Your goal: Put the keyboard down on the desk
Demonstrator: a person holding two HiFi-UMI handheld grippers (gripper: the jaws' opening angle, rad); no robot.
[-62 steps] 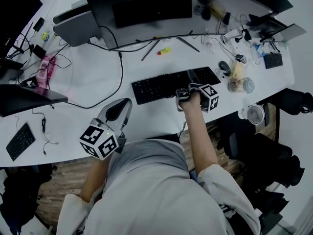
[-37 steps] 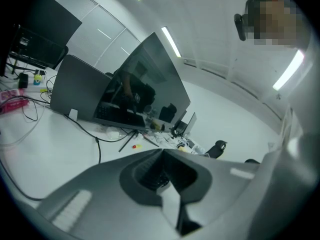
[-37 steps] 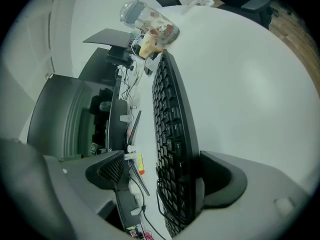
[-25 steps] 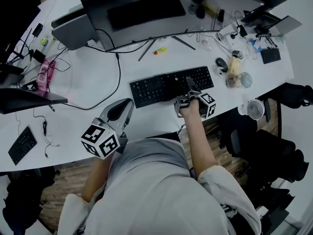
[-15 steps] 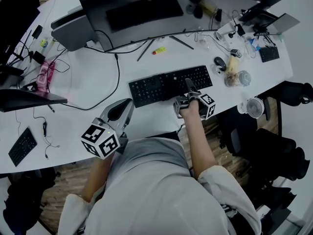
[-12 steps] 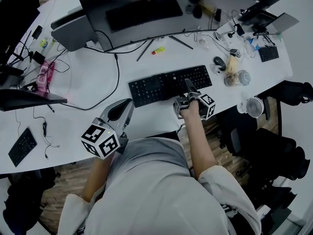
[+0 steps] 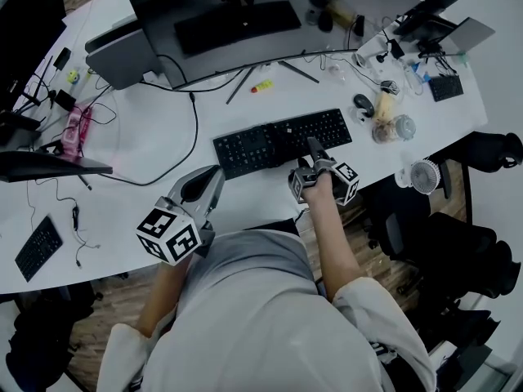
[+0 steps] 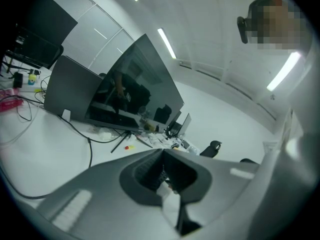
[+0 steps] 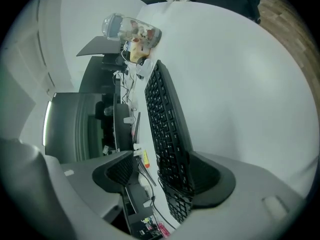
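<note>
- The white desk [image 7: 147,137] fills the head view from 9 o'clock round to 3 o'clock, with cables trailing over its 9 to 11 o'clock part.
- A wide curved monitor [image 7: 245,39] stands at 12 o'clock, with a grey laptop-like slab [image 7: 122,51] beside it at 10 o'clock.
- The black keyboard [image 7: 282,141] lies flat on the desk just toward 12 o'clock of centre. Its long axis runs from 9 to 3 o'clock, tilted a little up at the 3 o'clock end.
- The right gripper [image 7: 313,144] reaches in at the keyboard's 5 o'clock edge. Its claw is closing but has not clenched: in the right gripper view the keyboard's near edge sits between the jaws, against one jaw, and the other jaw stands clear of the keys.
- The left gripper [image 7: 214,170] hovers near the desk's front edge, at 7 o'clock of the keyboard and apart from it. Its claw is clenched on nothing.
- A small white fan [image 7: 421,175] sits at 4 o'clock of the keyboard.
- A small dark keypad [image 7: 37,247] lies at 8 o'clock, near the desk edge.
- A clear jar [image 7: 398,127] stands at 3 o'clock of the keyboard, and a dark mouse [image 7: 364,104] lies at 2 o'clock.
- A yellow marker [image 7: 261,86] lies at 12 o'clock of the keyboard.
</note>
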